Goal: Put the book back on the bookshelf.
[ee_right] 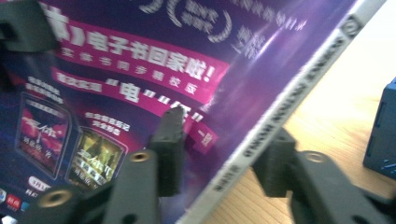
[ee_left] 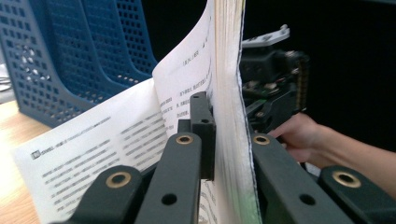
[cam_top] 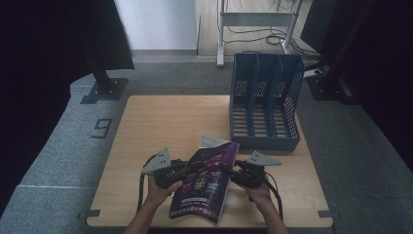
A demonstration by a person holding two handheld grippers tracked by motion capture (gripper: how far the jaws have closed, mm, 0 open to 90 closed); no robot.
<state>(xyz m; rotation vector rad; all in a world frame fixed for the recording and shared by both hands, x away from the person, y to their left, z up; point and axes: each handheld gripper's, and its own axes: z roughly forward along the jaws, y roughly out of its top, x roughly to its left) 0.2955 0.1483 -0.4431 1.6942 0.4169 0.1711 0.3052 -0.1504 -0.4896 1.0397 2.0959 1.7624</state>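
Magazine [cam_top: 204,183] held above bench [cam_top: 146,126]: left hand-held gripper [ee_left: 229,140] pinching page block; right hand-held gripper [ee_right: 219,158] straddling spine, grip unclear; cover text Chinese

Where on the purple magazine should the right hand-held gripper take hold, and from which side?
On the spine edge, coming in from the magazine's right side, roughly level with the table. The spine is the stiffest, squarest part, and it faces the right hand-held gripper, whose jaws already straddle it. The left hand-held gripper clamps the loose page edge opposite.
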